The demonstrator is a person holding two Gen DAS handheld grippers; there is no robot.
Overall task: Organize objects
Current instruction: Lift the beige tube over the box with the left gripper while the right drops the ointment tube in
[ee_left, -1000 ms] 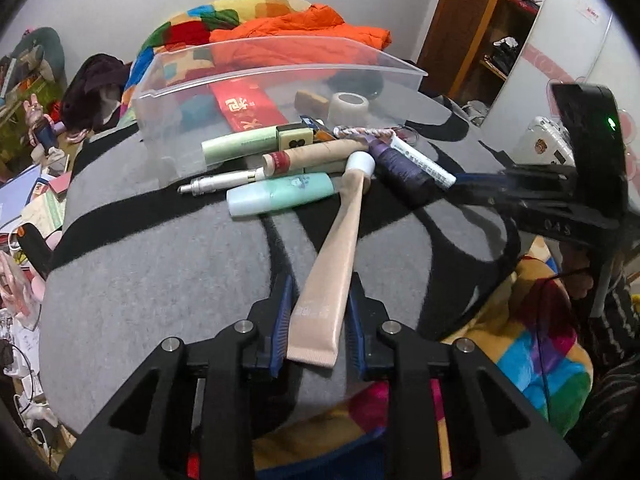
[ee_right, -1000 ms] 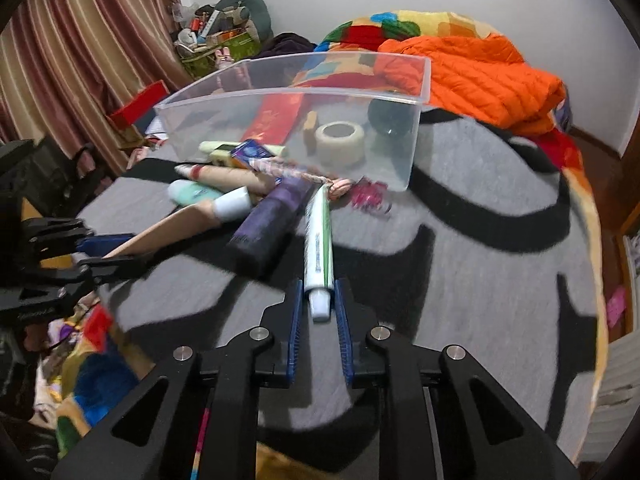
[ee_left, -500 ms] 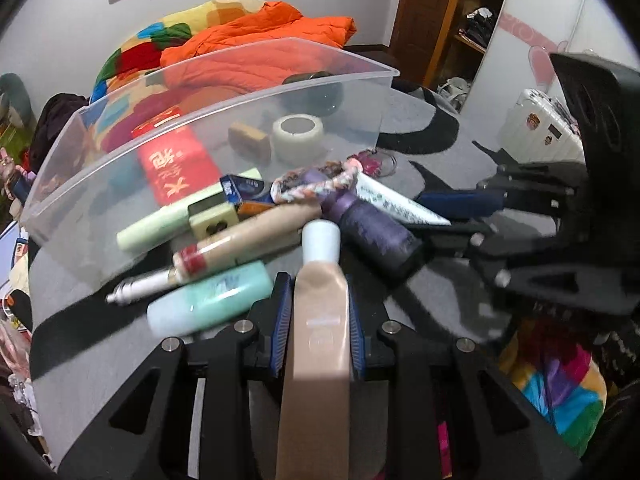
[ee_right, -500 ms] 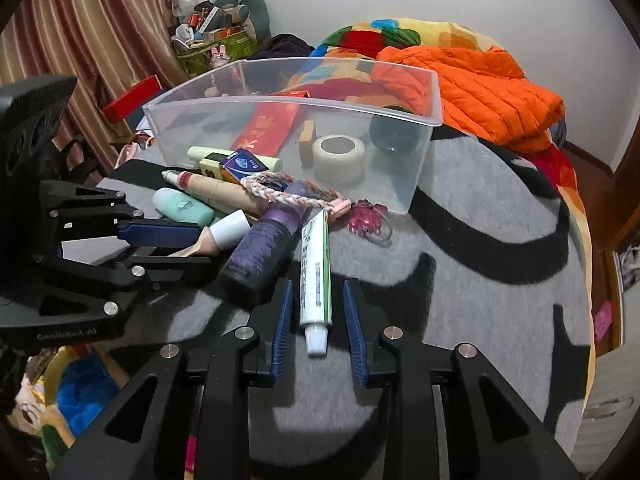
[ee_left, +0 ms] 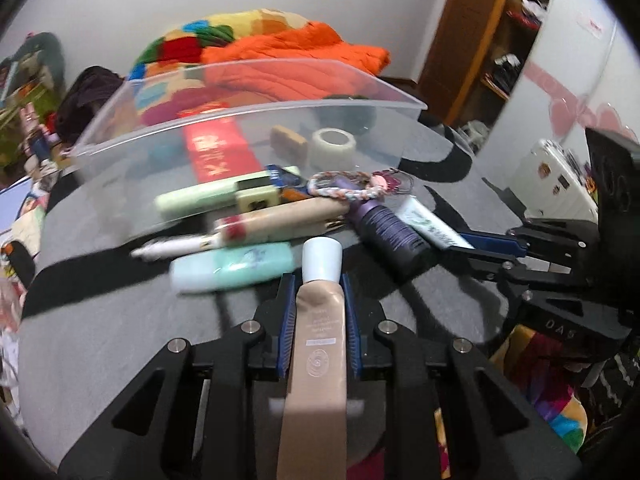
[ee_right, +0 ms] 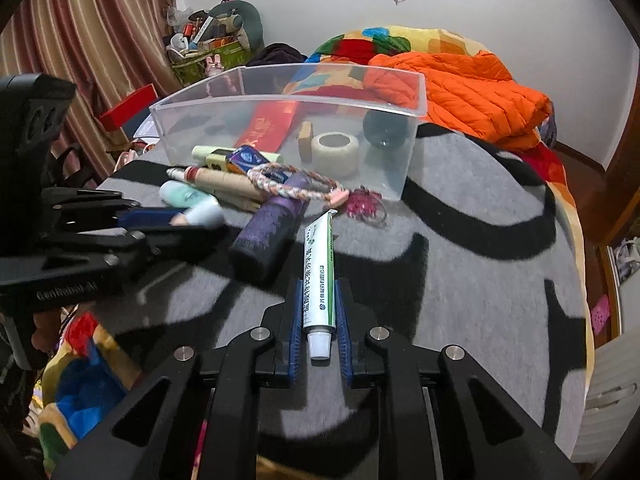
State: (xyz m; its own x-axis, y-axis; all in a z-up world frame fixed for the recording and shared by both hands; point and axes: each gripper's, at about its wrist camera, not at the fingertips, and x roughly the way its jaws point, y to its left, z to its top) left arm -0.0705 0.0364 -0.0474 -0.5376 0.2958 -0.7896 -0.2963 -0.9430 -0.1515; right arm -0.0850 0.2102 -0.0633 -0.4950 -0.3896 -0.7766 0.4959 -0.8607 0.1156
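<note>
1. While I watch both feeds, my left gripper (ee_left: 316, 296) is clamped on the beige tube (ee_left: 318, 344), white cap pointing toward the clear bin (ee_left: 248, 120).
2. My right gripper (ee_right: 319, 312) has just closed on the green-and-white tube (ee_right: 320, 276), cap end between its pads, on the grey blanket (ee_right: 460, 280).

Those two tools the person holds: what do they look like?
Both the left tool and the right tool are black, angular frames with cut-out openings, silver screw heads and two ribbed blue pads. One body carries pale lettering along its side. No sleeves or cables show clearly.
</note>
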